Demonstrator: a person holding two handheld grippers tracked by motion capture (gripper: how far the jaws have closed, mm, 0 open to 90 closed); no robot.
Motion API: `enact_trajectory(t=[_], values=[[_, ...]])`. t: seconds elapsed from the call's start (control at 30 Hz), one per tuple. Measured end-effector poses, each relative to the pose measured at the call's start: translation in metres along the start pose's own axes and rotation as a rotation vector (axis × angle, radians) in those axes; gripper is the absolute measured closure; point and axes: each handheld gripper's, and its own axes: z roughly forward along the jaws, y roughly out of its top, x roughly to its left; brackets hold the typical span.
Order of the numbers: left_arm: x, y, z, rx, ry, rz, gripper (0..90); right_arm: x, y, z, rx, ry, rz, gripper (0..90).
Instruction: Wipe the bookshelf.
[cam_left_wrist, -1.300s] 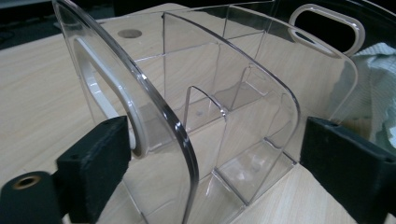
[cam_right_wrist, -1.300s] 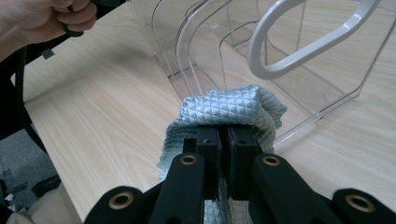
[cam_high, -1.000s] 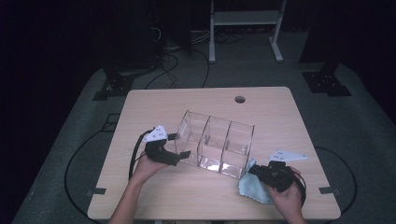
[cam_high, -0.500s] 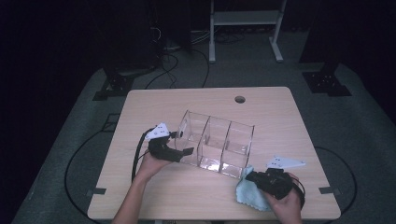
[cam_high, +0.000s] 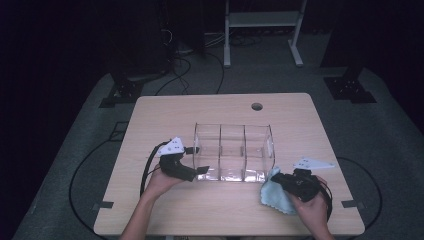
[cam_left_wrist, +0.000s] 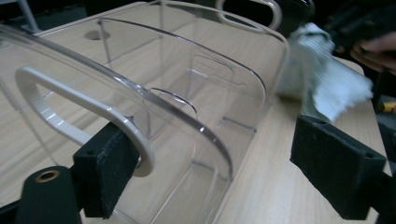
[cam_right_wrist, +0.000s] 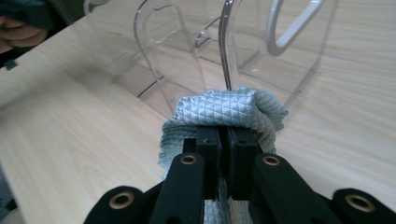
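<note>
A clear plastic organizer (cam_high: 232, 152) with three compartments stands mid-table. My left gripper (cam_high: 199, 160) is open at its left end, jaws wide on either side of the end wall. In the left gripper view (cam_left_wrist: 224, 172), the left pad rests against the white handle (cam_left_wrist: 70, 109) of the organizer (cam_left_wrist: 187, 93). My right gripper (cam_high: 278, 181) is shut on a light blue quilted cloth (cam_high: 275, 196) near the organizer's front right corner. The right gripper view shows the gripper (cam_right_wrist: 227, 140) pinching the cloth (cam_right_wrist: 229, 109) just in front of the clear wall (cam_right_wrist: 196, 56). The cloth (cam_left_wrist: 327, 79) also hangs beyond the organizer.
The wooden table (cam_high: 165, 115) has a round cable hole (cam_high: 257, 106) at the back centre. Bare wood surrounds the organizer on the left, back and right. Cables trail from both grippers over the front edge. Beyond the table, a dark floor holds stands and a white frame (cam_high: 260, 20).
My left gripper edged right onto the organizer's left end. The right gripper with the cloth dipped toward the front edge, then came back up to the organizer's front right corner.
</note>
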Motion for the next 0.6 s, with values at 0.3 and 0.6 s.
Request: enact_trajectory(t=[0.3, 0.6], values=[[-0.015, -0.004, -0.001, -0.007, -0.026, 0.038, 27.0, -0.027, 0.012, 0.000, 0.005, -0.034, -0.016, 85.5], [-0.021, -0.007, -0.002, -0.018, 0.007, 0.052, 41.6, -0.045, 0.012, -0.002, 0.000, -0.060, 0.015, 85.6]])
